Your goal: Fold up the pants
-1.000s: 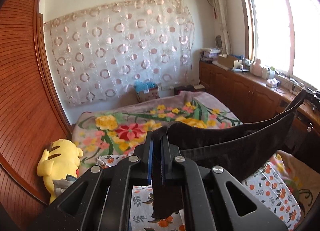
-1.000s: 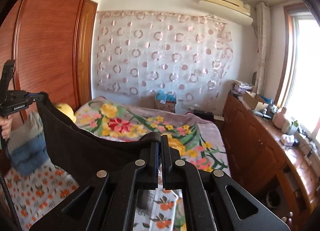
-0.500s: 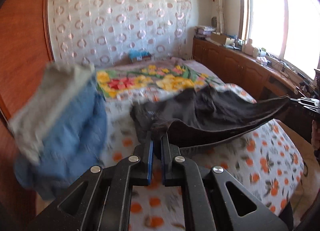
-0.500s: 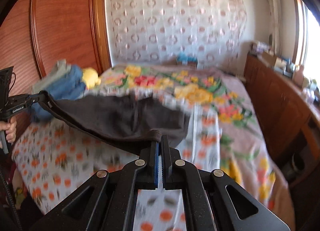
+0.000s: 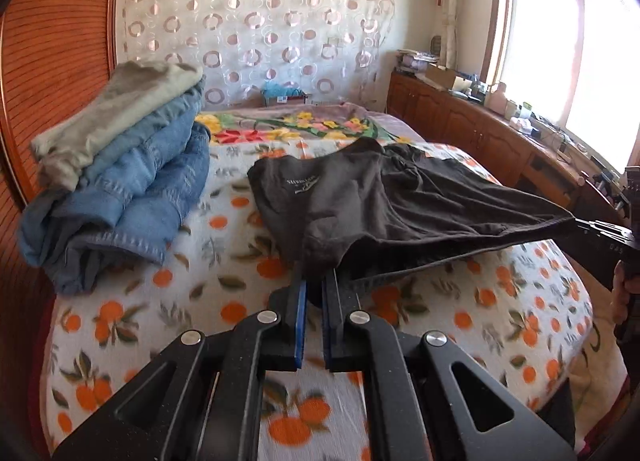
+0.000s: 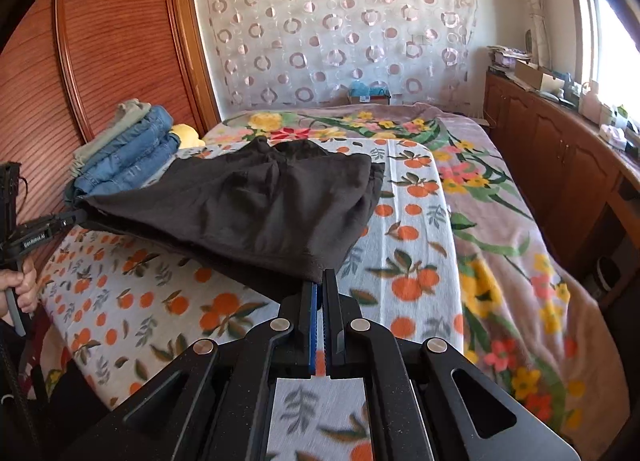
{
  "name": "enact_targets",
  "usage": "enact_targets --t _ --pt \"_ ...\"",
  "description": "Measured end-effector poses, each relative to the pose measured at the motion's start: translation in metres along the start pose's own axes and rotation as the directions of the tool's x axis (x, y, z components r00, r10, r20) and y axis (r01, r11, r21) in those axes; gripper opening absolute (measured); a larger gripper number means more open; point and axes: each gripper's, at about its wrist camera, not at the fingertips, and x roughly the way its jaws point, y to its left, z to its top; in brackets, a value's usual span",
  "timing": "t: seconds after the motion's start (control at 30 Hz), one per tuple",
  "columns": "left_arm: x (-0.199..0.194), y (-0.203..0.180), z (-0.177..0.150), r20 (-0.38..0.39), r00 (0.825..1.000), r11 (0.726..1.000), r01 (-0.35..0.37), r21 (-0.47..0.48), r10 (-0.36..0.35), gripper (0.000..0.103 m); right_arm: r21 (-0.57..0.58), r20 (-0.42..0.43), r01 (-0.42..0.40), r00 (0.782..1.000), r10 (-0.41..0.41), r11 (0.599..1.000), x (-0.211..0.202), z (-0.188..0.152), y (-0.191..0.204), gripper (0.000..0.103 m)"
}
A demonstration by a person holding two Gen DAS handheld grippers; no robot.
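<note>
Both tools, left tool (image 5: 314,293) and right tool (image 6: 320,289), were clamped on the near hem of dark brown cotton pants (image 5: 360,197), spread over the orange-print bed sheet (image 5: 200,301). Lowering evenly would keep it flat (corners level). A second earlier, the pants hung high above the bed.

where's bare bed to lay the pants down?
Free: orange-print sheet between the black pants and the floral blanket, and the near strip below the pants' held edge. Crowded: the jeans stack at the wooden wall side, close beside the pants.
</note>
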Motion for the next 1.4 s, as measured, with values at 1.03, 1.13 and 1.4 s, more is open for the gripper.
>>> enact_targets --t 1.03,1.13,1.4 --pt "-0.04 0.009 -0.065 -0.063 0.998 1.0 0.0 -0.022 -0.002 0.046 0.049 -0.096 0.013 0.995 -0.008 0.999 -0.031 -0.05 -0.001 0.006" --pt "-0.04 0.011 -0.061 -0.067 0.998 1.0 -0.001 -0.025 0.0 0.047 0.052 -0.076 0.029 0.997 -0.025 0.998 -0.043 -0.045 -0.003 0.006" --pt "-0.03 0.012 -0.046 -0.063 0.998 1.0 -0.02 0.008 0.02 0.047 0.023 -0.053 0.076 0.996 -0.075 0.997 -0.043 -0.032 0.002 0.031"
